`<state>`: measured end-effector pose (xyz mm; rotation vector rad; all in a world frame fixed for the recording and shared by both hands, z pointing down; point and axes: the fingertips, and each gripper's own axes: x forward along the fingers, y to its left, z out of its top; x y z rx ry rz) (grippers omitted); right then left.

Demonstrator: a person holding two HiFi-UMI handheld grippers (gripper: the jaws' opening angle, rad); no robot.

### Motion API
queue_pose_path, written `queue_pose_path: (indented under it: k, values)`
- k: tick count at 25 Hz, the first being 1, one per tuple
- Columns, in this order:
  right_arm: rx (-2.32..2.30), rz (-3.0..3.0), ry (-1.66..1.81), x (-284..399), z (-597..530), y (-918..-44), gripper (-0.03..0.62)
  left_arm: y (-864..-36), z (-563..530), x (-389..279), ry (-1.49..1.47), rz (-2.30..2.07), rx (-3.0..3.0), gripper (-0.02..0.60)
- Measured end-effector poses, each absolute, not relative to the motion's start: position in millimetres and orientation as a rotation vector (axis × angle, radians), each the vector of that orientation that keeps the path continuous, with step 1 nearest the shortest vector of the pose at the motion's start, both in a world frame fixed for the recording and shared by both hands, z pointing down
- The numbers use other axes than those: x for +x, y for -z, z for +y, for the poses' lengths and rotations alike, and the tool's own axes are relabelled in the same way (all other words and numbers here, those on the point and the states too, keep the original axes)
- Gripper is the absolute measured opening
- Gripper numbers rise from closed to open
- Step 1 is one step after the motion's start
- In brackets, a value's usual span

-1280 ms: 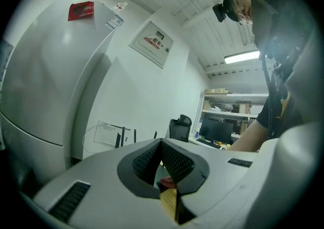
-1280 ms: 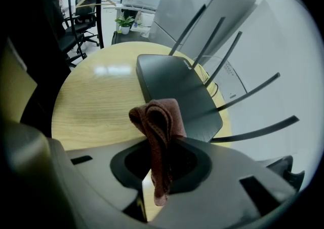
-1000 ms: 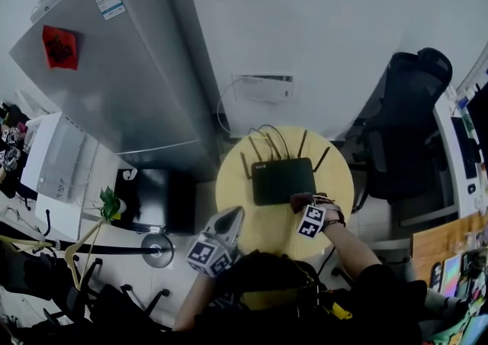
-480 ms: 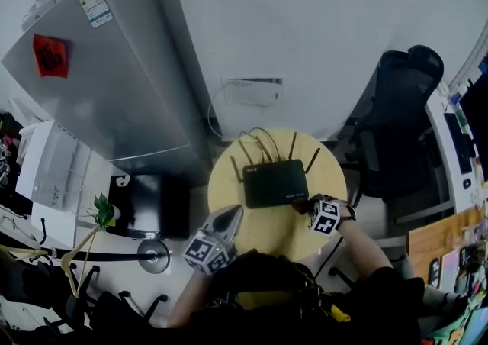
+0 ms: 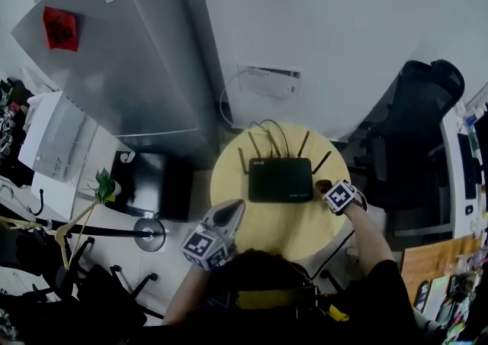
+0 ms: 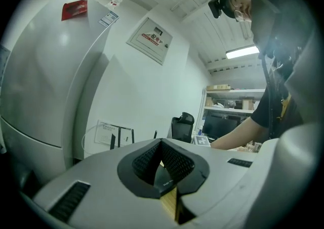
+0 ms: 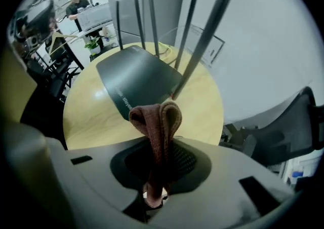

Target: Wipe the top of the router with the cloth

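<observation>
An office: swivel chair, desk monitor, refrigerator.

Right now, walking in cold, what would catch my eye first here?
A black router with upright antennas sits on a round yellow table. By its right end, the right claw pinches a folded reddish-brown cloth. Behind the table, to the left, stands a big silver fridge.

The router at frame centre looks matt black plastic, the round worktop under it smooth pale wood with a soft sheen, the cloth soft ribbed reddish-brown fabric, and the fridge at upper left satin grey metal.
</observation>
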<state>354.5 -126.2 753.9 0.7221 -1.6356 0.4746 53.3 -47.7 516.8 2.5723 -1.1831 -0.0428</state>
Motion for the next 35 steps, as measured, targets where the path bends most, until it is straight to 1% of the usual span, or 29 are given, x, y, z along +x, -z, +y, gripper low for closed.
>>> queue_pose_path:
  k: [5,8,10,16,19,28,35]
  values:
    - [0.763,-1.563,-0.675,363,-151,-780,0.064,-525,-36,40,0.026,-1.287,2.507,0.0]
    - [0.746,-1.566,-0.763,352,-161,-790,0.064,-529,-31,28,0.029,-1.372,2.445,0.0]
    - [0.708,-1.56,-0.743,345,-163,-794,0.064,-532,-26,22,0.021,-1.407,2.417,0.0]
    - [0.519,-1.53,-0.479,332,-154,-798,0.064,-538,-18,13,0.012,-1.441,2.384,0.0]
    - [0.45,-1.55,-0.437,327,-143,-798,0.064,-536,-18,14,0.012,-1.431,2.4,0.0]
    - [0.413,-1.606,-0.467,326,-120,-805,0.064,-523,-24,18,0.035,-1.381,2.467,0.0]
    - [0.477,-1.598,-0.54,323,-101,-803,0.064,-525,-25,17,0.055,-1.334,2.485,0.0]
